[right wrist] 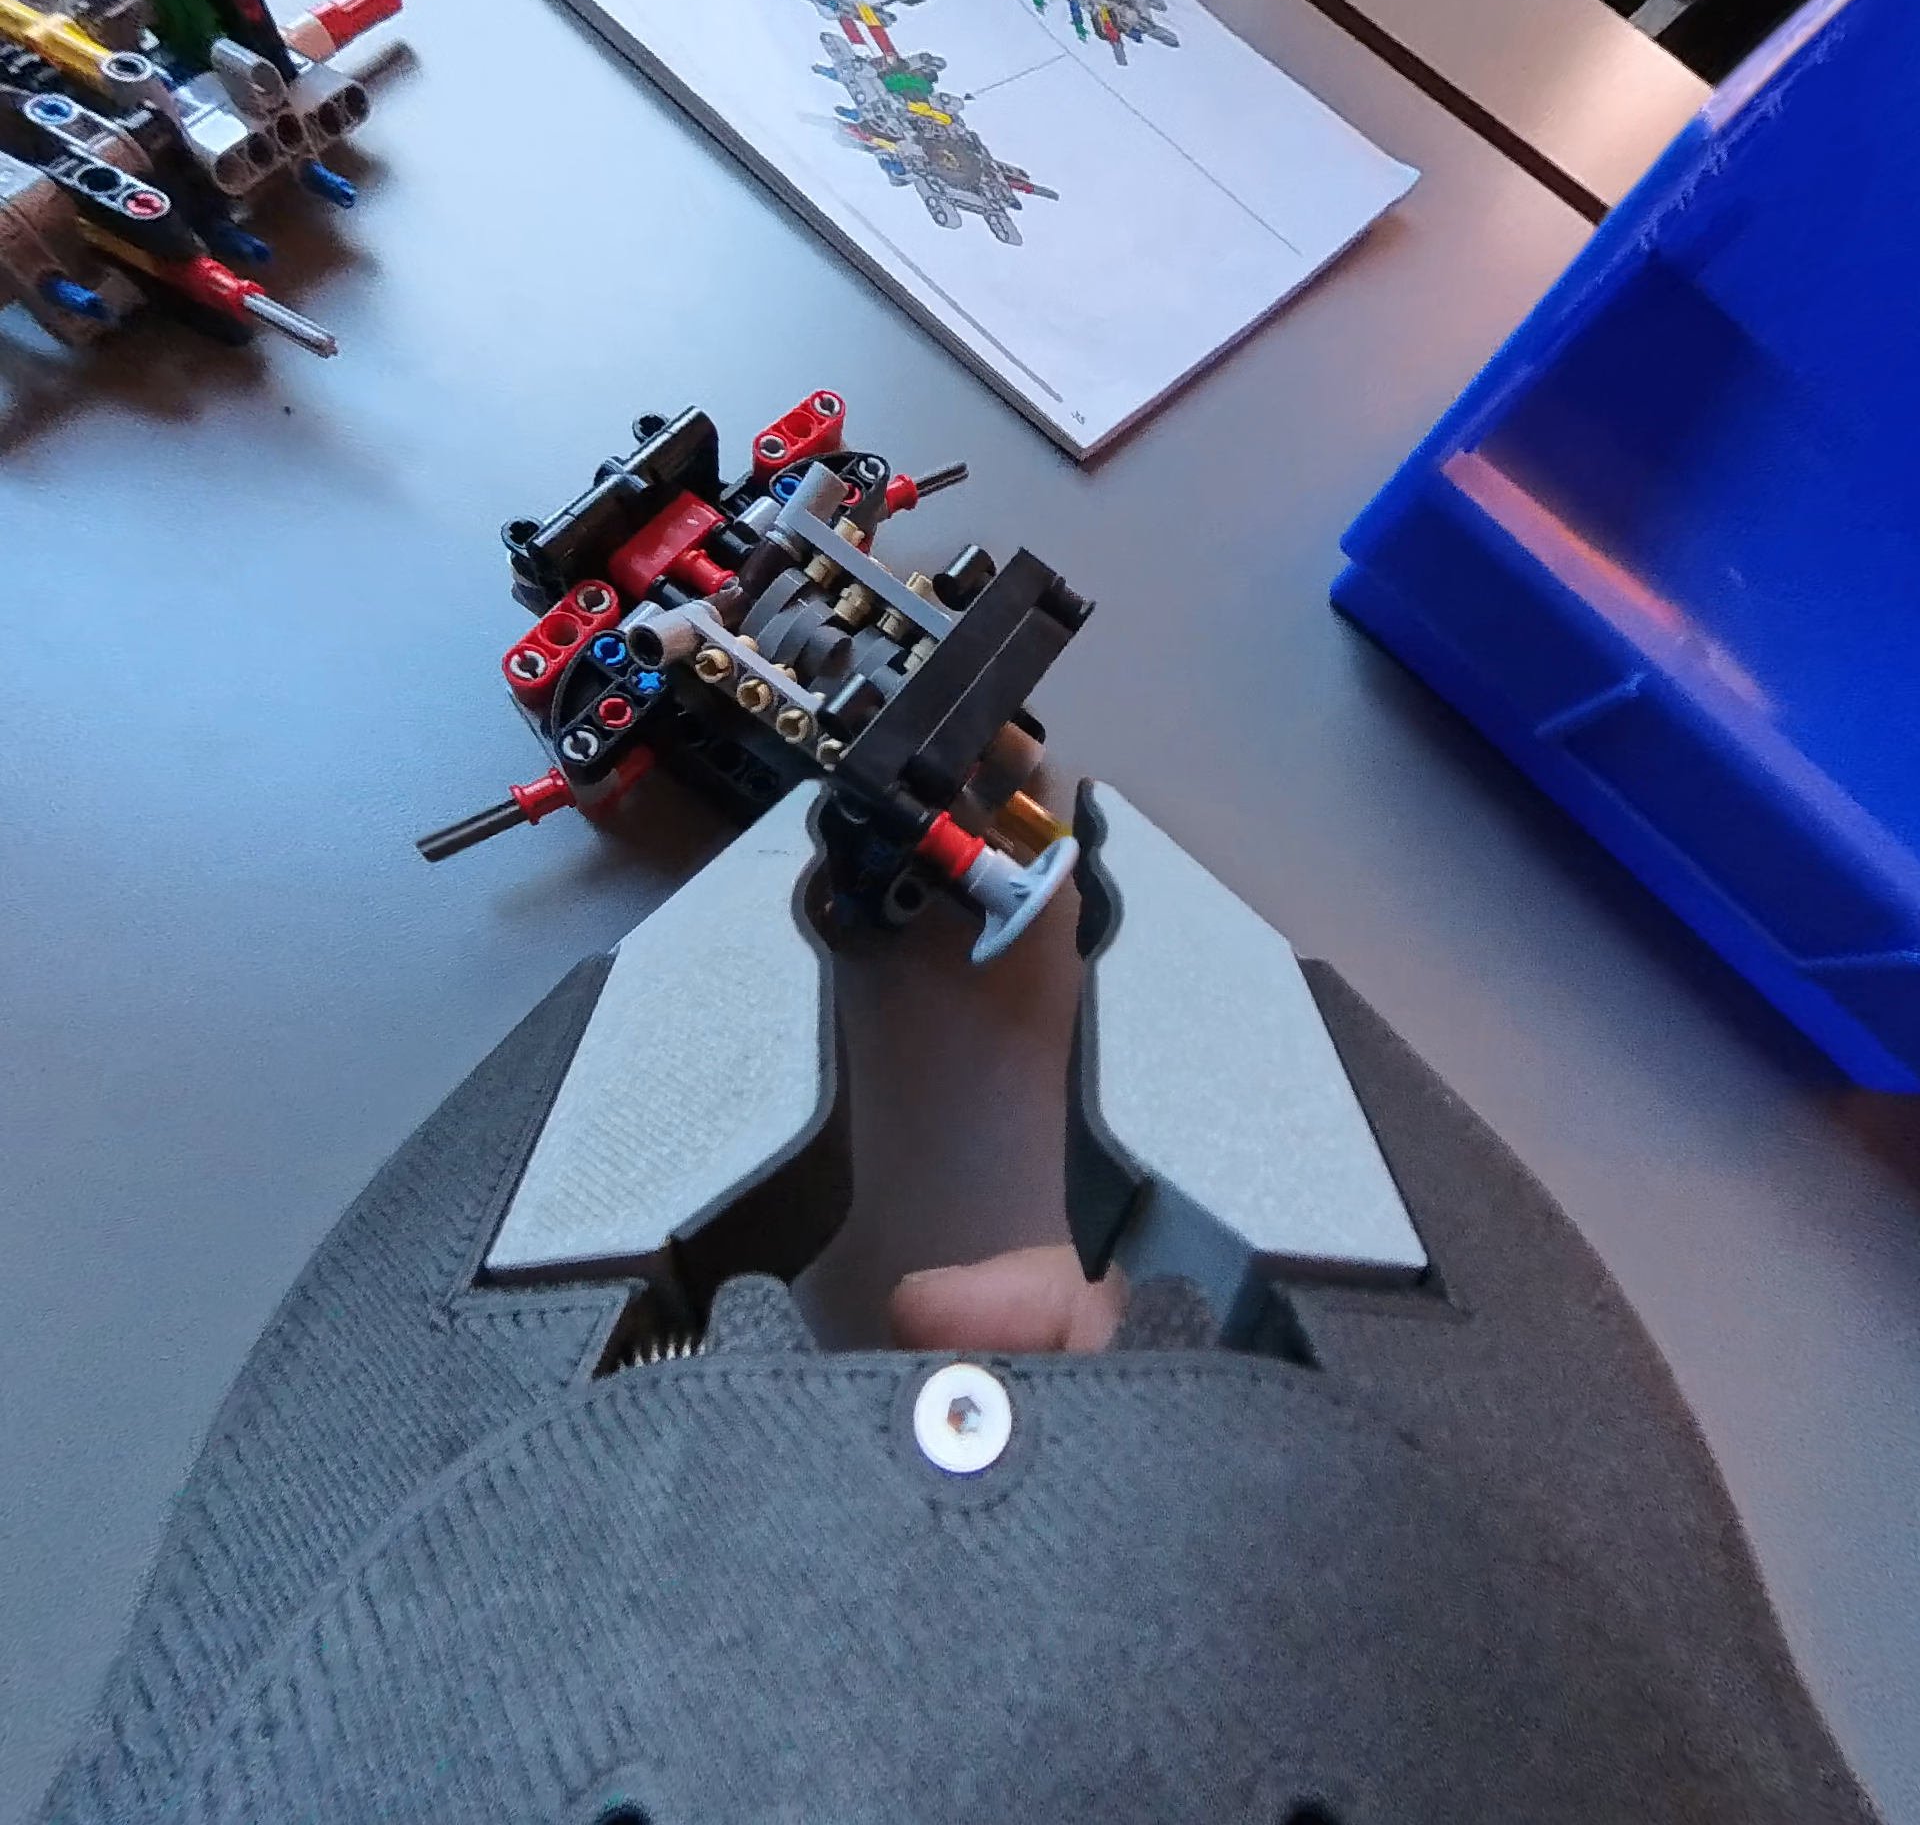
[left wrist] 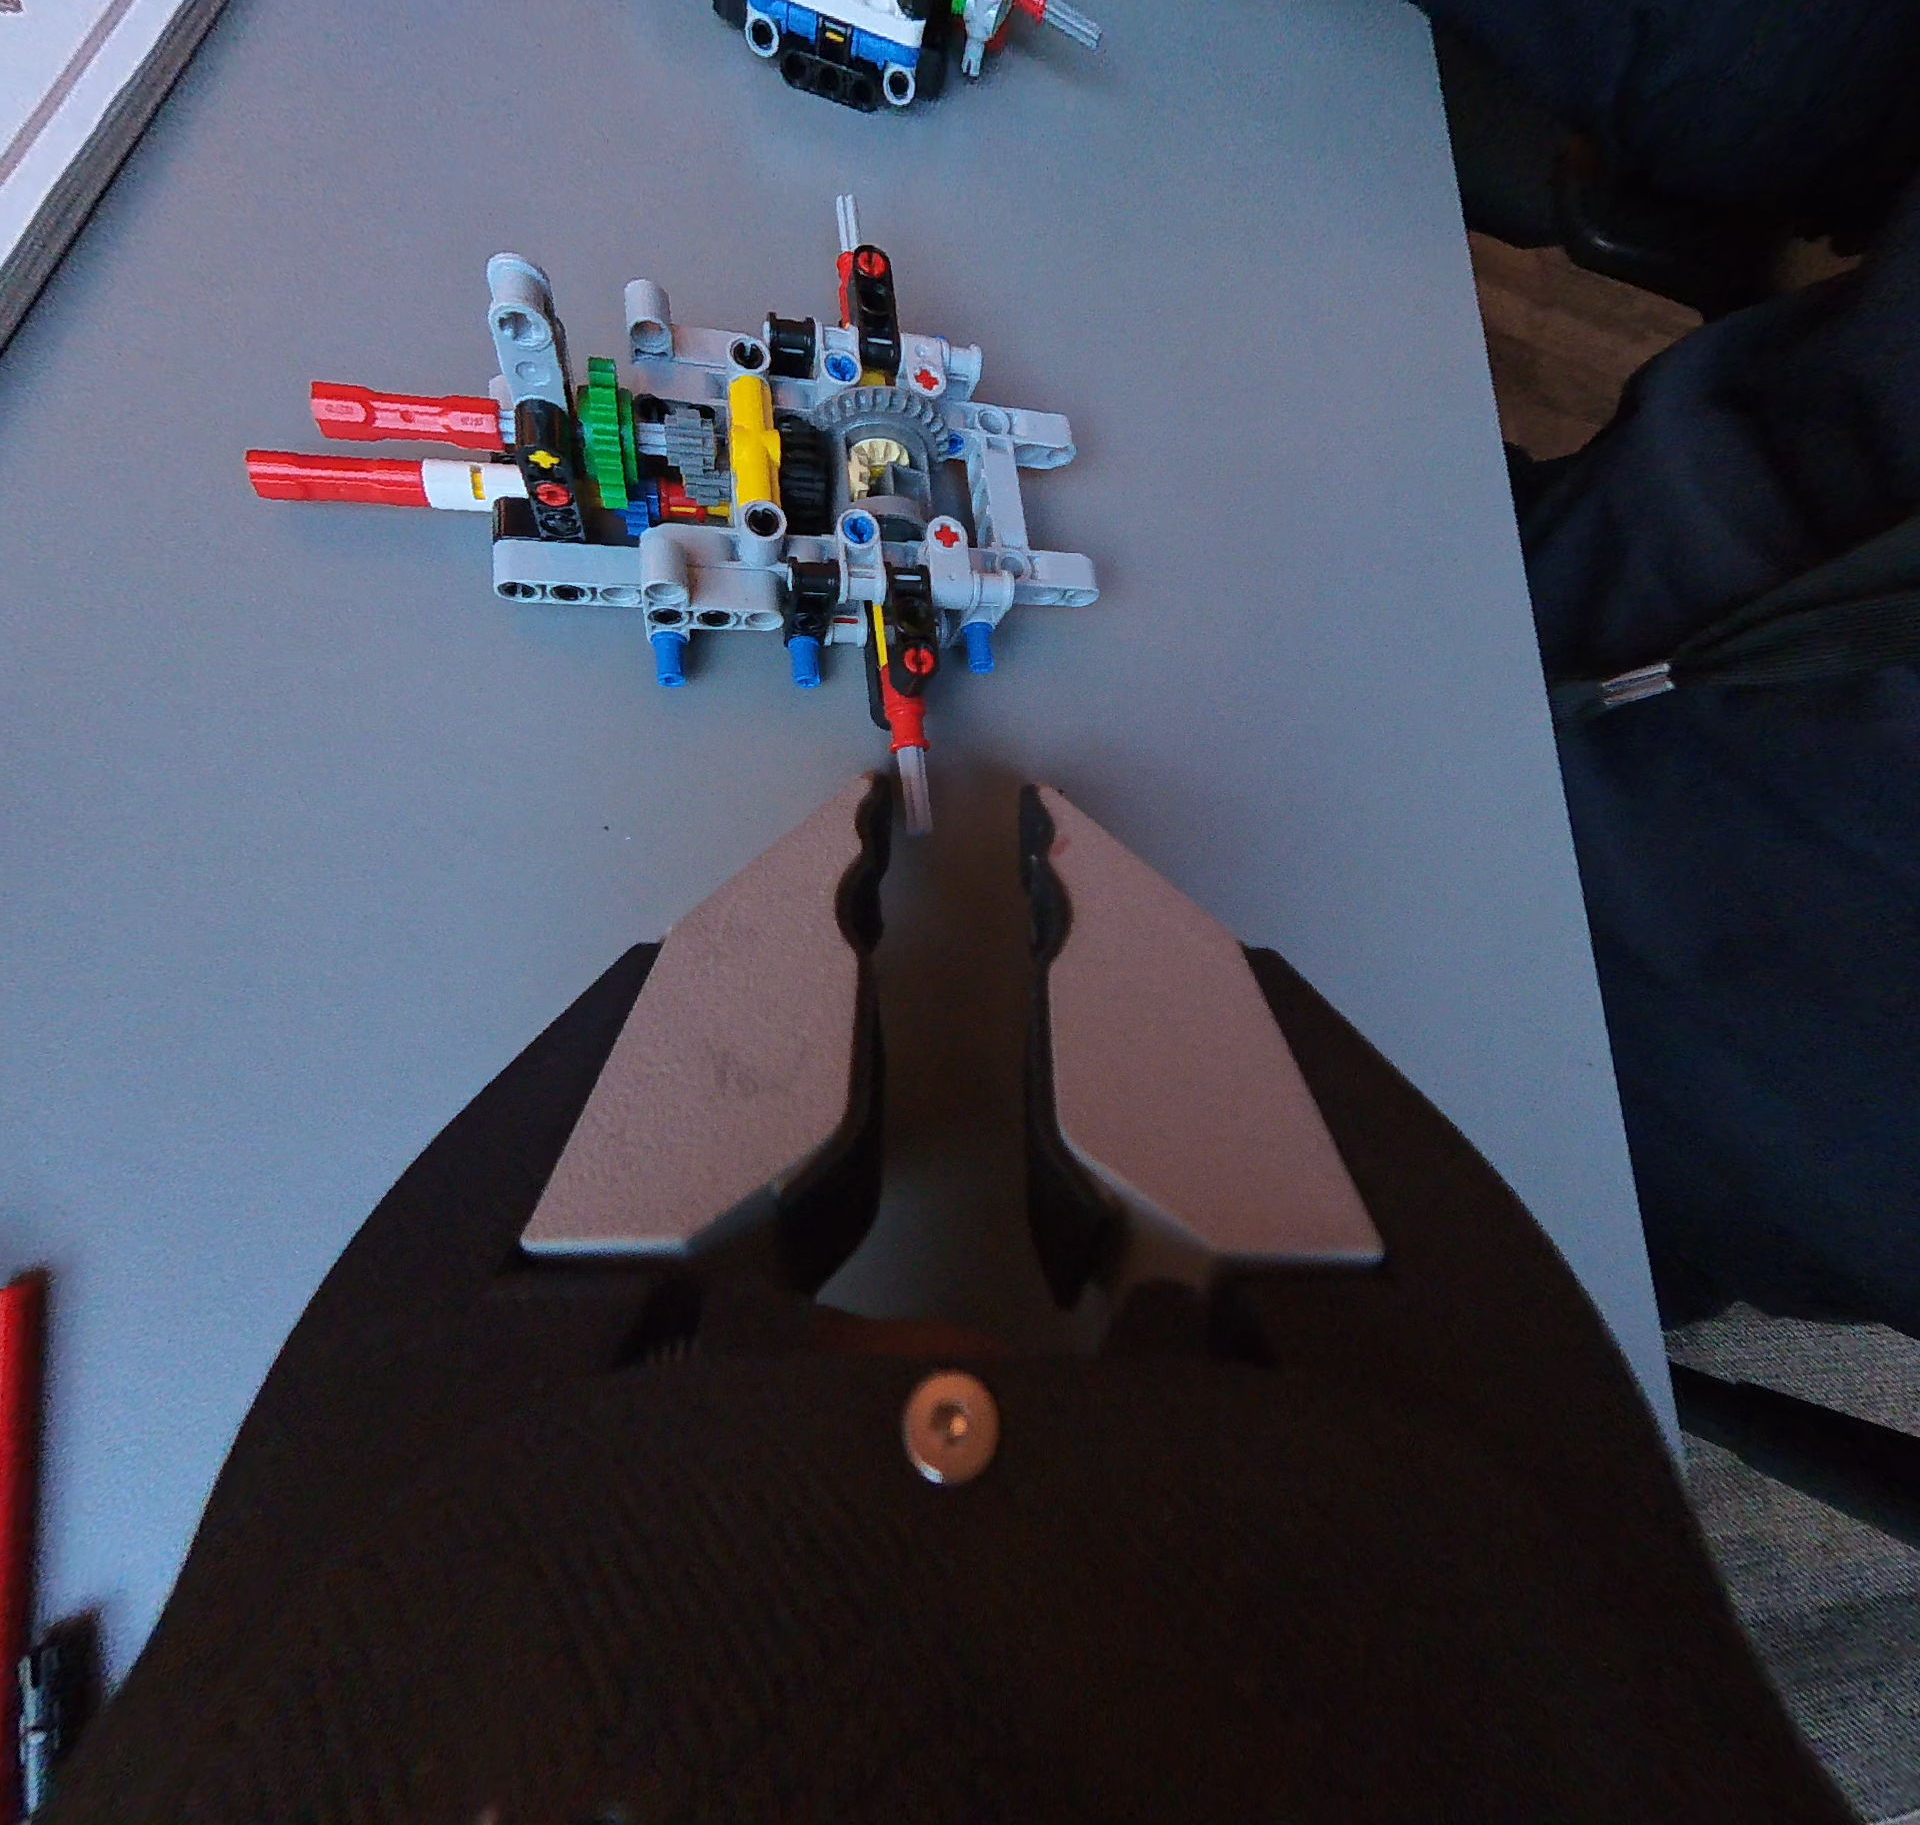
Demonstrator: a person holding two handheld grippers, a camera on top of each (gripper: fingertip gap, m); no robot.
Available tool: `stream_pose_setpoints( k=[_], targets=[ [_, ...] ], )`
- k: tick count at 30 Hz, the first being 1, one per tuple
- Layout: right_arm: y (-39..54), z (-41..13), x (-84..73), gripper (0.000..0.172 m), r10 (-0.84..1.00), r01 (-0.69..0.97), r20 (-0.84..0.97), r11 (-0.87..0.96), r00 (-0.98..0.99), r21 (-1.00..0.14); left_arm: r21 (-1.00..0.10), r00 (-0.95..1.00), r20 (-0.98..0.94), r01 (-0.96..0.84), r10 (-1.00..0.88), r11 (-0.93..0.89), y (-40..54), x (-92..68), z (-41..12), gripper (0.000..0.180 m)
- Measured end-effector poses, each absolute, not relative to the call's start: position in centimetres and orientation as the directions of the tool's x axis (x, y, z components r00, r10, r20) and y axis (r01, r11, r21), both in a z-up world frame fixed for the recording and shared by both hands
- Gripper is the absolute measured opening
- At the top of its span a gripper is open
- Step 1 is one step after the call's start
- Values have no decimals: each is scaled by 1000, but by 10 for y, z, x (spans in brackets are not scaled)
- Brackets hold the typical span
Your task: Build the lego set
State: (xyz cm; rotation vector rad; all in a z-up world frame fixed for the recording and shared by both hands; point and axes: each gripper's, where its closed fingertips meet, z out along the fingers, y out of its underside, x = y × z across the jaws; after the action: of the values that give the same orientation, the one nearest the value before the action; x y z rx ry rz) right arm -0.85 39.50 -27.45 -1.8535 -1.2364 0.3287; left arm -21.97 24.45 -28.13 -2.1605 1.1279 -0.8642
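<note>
One grey table (left wrist: pixel 260 840), one blue bin (right wrist: pixel 1662 580) (cut off), one open booklet (right wrist: pixel 1039 165), two brick assemblies. Left gripper (left wrist: pixel 956 804) apart, the grey assembly's (left wrist: pixel 748 466) axle tip just inside. Right gripper (right wrist: pixel 951 830) gapes around the black assembly's (right wrist: pixel 790 632) end; contact unclear.

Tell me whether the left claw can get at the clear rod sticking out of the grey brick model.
Probably yes. The clear rod already pokes between the open fingers of the left claw, near one finger, with only bare table around and nothing blocking.
</note>
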Motion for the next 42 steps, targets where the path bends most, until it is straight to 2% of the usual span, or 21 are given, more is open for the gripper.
stream_pose_setpoints(
  k=[7, 14, 26, 32, 37, 42],
  targets=[
    [390, -267, -18, 40, 893, 609, 275, 1, 357, -793, -706, 426, 295, -506, -855, -495, 240, -218, -282, 18],
    [382, -254, -20, 45, 941, 507, 142, -35, 306, -861, -706, 426, 295, -506, -855, -496, 240, -218, -282, 18],
    [386, -220, -4, 39, 925, 285, 81, -31, 372, -958, -703, 423, 312, -500, -851, -506, 240, -218, -281, 18],
    [385, -239, 11, 43, 923, 407, 103, -62, 371, -912, -699, 420, 327, -495, -846, -516, 240, -218, -281, 17],
    [369, -255, 12, 39, 952, 482, 29, -128, 304, -867, -697, 420, 336, -491, -843, -522, 240, -218, -281, 17],
    [360, -268, -1, 42, 957, 579, 114, -65, 268, -812, -697, 417, 337, -493, -844, -521, 239, -218, -281, 17]
  ],
)
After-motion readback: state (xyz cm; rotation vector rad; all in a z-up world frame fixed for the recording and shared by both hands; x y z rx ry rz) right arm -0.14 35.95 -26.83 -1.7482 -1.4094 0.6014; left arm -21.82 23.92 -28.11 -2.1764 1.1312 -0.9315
